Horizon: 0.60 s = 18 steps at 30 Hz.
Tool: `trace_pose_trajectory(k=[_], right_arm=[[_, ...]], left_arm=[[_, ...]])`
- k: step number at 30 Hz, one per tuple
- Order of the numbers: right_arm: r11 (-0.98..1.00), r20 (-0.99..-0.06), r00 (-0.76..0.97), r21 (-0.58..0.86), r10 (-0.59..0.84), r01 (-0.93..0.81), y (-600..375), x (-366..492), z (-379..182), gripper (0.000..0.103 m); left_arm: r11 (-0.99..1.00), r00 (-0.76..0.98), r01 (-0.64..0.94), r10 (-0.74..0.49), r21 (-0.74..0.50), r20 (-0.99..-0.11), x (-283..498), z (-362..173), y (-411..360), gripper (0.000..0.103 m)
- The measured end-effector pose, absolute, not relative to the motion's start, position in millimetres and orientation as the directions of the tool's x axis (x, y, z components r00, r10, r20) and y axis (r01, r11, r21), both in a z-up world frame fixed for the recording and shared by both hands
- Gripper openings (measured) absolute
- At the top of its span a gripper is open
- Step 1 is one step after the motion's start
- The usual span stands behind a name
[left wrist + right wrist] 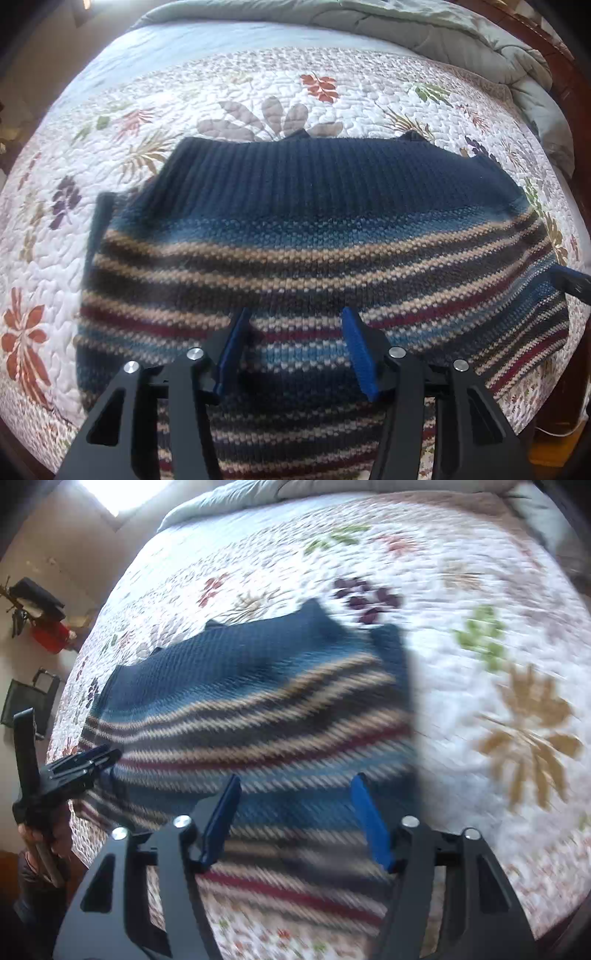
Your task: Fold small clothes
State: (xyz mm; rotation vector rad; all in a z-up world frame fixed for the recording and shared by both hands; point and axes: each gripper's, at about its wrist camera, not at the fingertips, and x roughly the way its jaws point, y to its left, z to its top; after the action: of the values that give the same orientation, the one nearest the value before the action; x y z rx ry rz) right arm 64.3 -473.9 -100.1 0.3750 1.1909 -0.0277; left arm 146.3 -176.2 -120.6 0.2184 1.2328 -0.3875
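- A striped knitted sweater (314,236) lies spread flat on a bed, on top of a white quilt (110,122) printed with leaves and flowers.
- The sweater's far part is plain dark blue ribbing; nearer the cameras it runs in bands of blue, tan, dark grey and maroon.
- The left tool (295,350) points steeply down over the near, striped part of the sweater. Its blue fingers (356,347) stand apart with only the knit seen in the gap below them; nothing is clamped.
- The right tool (297,819) hangs over the sweater's near right part, close to its right edge, with bare quilt just to the right. Its blue fingers (369,819) are also apart and grip nothing. This view is blurred.
- In the right wrist view the left tool shows at the far left edge of the sweater, held by a person's hand (35,840).
- A grey-green comforter (461,33) is bunched along the far side of the bed.
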Motion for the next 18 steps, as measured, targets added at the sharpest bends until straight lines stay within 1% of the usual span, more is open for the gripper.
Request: trace_pose_trajectory(k=[2, 5, 7, 12, 14, 18], right_arm=[[0.927, -0.912, 0.372, 0.278, 0.172, 0.252, -491, 43, -97, 0.067], [0.899, -0.915, 0.342, 0.322, 0.215, 0.296, -518, 26, -106, 0.067], [0.898, -0.924, 0.315, 0.317, 0.219, 0.306, -529, 23, -114, 0.067], [0.875, -0.905, 0.271, 0.400, 0.329, 0.274, -522, 32, -140, 0.067], [0.868, -0.899, 0.251, 0.421, 0.360, 0.264, -517, 37, -150, 0.069], [0.858, -0.886, 0.264, 0.446, 0.382, 0.256, -513, 40, -161, 0.069]], left_arm=[[0.913, 0.289, 0.405, -0.176, -0.046, -0.941, 142, -116, -179, 0.054], [0.902, 0.264, 0.419, -0.226, -0.100, -0.938, 139, -112, -193, 0.054], [0.896, 0.256, 0.431, -0.236, -0.107, -0.937, 138, -112, -204, 0.054], [0.892, 0.260, 0.447, -0.206, -0.072, -0.944, 138, -122, -227, 0.056], [0.893, 0.253, 0.446, -0.194, -0.064, -0.948, 140, -129, -229, 0.058], [0.887, 0.242, 0.458, -0.196, -0.066, -0.950, 142, -136, -228, 0.060]])
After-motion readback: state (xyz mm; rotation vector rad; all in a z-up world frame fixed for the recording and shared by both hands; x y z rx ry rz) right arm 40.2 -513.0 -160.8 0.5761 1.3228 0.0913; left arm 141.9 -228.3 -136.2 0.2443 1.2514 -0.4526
